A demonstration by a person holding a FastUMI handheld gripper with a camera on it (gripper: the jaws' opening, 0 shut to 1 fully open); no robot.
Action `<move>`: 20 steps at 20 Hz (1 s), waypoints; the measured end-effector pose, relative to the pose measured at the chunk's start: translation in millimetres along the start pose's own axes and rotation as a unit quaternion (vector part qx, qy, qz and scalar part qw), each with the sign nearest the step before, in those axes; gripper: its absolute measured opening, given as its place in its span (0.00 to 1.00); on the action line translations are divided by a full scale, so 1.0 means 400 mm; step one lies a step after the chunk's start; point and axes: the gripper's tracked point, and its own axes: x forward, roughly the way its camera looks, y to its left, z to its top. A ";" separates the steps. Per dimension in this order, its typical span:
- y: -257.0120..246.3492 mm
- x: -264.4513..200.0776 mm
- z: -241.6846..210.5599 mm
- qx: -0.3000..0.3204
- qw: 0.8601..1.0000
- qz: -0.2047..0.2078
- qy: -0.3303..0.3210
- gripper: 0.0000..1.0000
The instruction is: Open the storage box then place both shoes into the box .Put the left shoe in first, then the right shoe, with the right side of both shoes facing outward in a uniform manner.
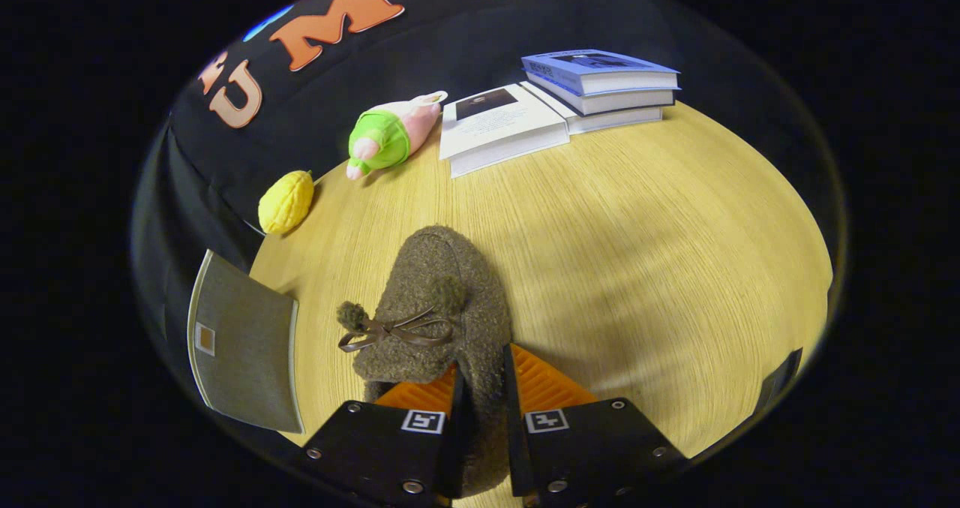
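The gripper (484, 388) is clamped on the fuzzy brown shoe (439, 305), pinching its side wall, probably so it can be carried over to the grey storage box (244, 350) just beside it on the counter (637, 268). One shoe, one box, three books (592, 88), two toys (382, 136).

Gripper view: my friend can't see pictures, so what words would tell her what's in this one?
The gripper is shut on a fuzzy brown shoe with a small bow, over a wooden table. Beyond it sit a yellow plush toy, a pink and green plush toy and stacked books; a grey box stands beside the shoe.
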 end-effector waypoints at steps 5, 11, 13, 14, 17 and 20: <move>0.028 -0.014 0.001 -0.004 1.000 0.006 -0.005 0.05; 0.162 -0.097 0.032 -0.030 0.998 0.043 -0.022 0.05; 0.215 -0.125 0.047 -0.037 0.997 0.058 -0.030 0.05; 0.242 -0.136 0.053 -0.040 0.996 0.067 -0.033 0.05; 0.311 -0.173 0.076 -0.054 0.995 0.080 -0.040 0.05; 0.388 -0.216 0.100 -0.057 0.992 0.095 -0.053 0.05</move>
